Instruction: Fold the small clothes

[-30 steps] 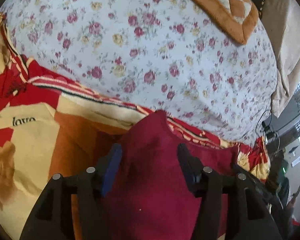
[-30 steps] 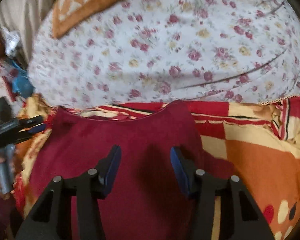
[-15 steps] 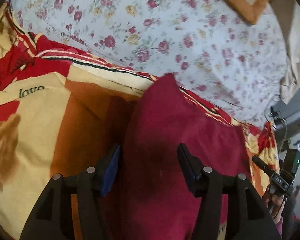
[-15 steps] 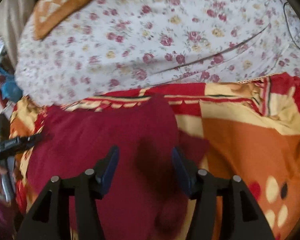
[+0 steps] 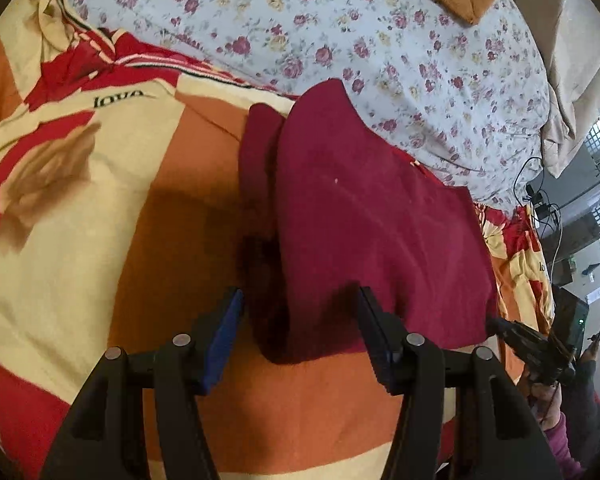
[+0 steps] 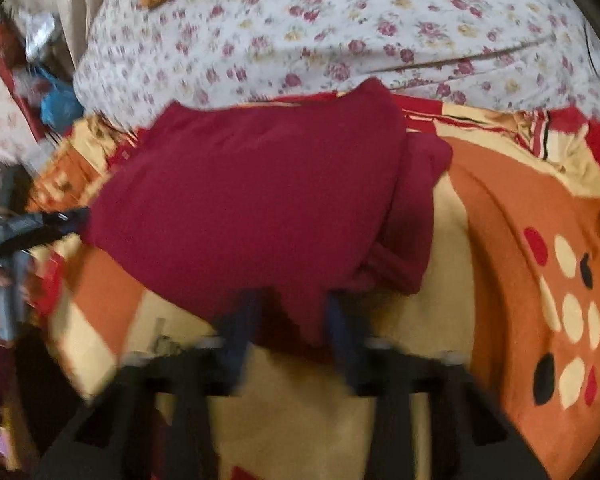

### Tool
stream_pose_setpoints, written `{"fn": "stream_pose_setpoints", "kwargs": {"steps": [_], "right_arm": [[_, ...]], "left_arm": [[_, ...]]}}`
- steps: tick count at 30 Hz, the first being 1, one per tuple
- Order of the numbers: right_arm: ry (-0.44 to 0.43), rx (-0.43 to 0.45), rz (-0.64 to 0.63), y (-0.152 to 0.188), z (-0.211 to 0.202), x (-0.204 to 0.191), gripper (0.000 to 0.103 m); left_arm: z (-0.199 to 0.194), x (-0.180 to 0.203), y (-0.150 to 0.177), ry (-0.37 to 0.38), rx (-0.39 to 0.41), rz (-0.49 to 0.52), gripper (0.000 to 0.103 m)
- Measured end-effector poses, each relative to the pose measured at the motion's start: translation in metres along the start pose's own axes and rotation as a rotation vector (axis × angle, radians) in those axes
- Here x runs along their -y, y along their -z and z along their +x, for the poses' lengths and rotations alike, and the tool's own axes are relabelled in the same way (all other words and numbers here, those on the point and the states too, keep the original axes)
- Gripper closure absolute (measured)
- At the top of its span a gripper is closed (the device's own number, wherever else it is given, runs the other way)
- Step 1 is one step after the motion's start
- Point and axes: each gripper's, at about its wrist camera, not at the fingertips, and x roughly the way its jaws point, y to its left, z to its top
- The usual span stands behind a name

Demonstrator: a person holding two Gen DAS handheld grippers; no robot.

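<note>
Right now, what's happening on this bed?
A person with a gripper in each hand is folding a maroon garment laid on an orange, cream and red patterned blanket. The garment looks already doubled over, with a second layer showing along one side. The left gripper is open, straddling the near edge of the cloth. The right gripper is blurred; its jaws straddle the near edge too and are closing. A floral quilt lies behind.

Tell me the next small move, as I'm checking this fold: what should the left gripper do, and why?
Probably close the left gripper on the near edge of the dark red cloth garment: its jaws stand open astride that edge, while the right gripper, though blurred, seems shut on it, so both could lift together.
</note>
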Motion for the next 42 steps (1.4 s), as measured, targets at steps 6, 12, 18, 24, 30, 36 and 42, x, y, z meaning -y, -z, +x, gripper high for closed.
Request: {"fn": "stream_pose_setpoints", "kwargs": {"steps": [6, 12, 18, 24, 30, 36, 42], "right_arm": [[0.028, 0.06, -0.043, 0.003, -0.043, 0.0, 0.095], [0.036, -0.026, 0.044, 0.018, -0.021, 0.022, 0.094], [0.076, 0.059, 0.074, 0.004, -0.052, 0.015, 0.073], [0.023, 0.084, -0.006, -0.025, -0.044, -0.024, 0.072], [-0.007, 0.066, -0.138, -0.06, 0.01, -0.078, 0.072], [0.021, 0.024, -0.208, -0.079, 0.069, -0.099, 0.072], [0.017, 0.065, -0.08, -0.098, 0.089, -0.076, 0.068]], "left_arm": [[-0.01, 0.004, 0.009, -0.046, 0.011, 0.061, 0.055], [-0.012, 0.011, 0.009, -0.073, 0.042, 0.073, 0.055], [-0.016, 0.044, 0.003, -0.154, 0.138, 0.187, 0.055], [0.004, 0.056, -0.002, -0.183, 0.139, 0.184, 0.055], [0.019, 0.052, 0.003, -0.224, 0.146, 0.189, 0.055], [0.032, 0.037, 0.006, -0.187, 0.111, 0.158, 0.055], [0.034, 0.035, 0.006, -0.175, 0.121, 0.149, 0.055]]}}
